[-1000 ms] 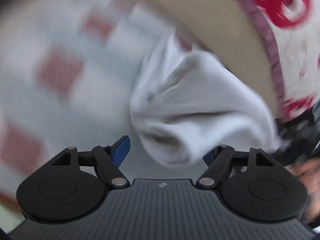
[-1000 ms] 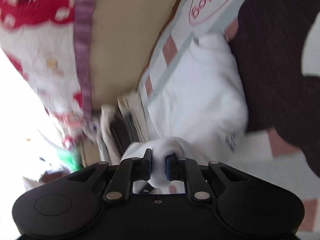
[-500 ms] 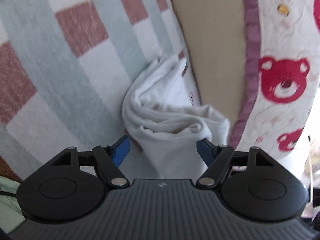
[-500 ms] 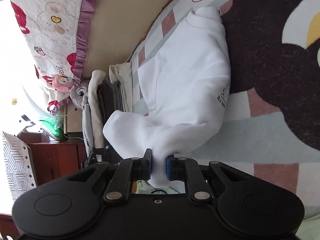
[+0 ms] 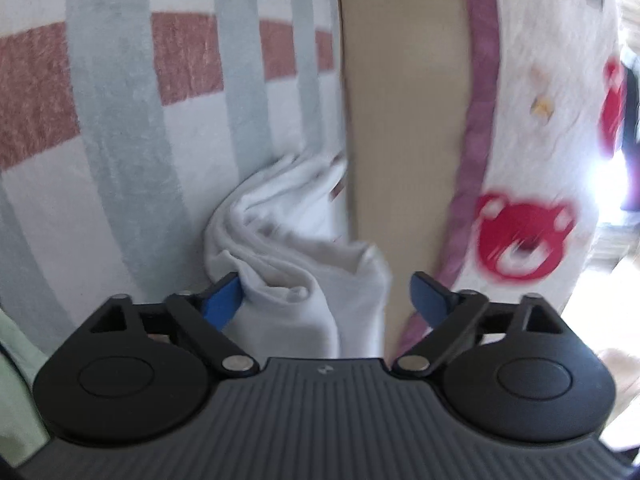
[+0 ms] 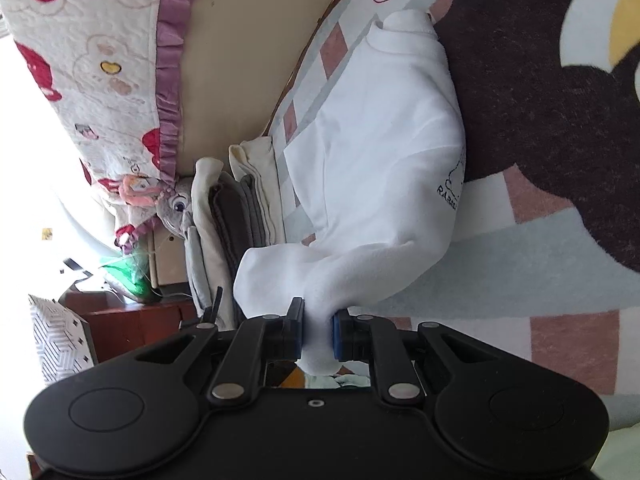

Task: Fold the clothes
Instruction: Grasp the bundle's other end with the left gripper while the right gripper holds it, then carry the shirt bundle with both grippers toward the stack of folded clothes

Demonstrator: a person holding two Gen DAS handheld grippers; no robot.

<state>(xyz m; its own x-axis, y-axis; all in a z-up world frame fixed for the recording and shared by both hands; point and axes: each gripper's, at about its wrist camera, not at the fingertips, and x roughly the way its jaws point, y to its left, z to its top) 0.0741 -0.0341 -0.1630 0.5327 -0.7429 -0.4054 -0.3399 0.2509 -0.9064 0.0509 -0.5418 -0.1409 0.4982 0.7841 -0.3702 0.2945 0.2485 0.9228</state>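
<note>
Right wrist: sweatshirt [image 6: 380,152] beside blanket's [image 6: 560,340] edge.

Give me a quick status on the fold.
Left tongs opening, white garment between them, unpinched. Right tongs shut on its sleeve. Folded stack alongside, not blocking.

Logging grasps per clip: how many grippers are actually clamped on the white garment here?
1. The right gripper pinches a fold of the white garment. The left gripper is opening; cloth lies between its jaws, touching one blue pad, unclamped.
</note>
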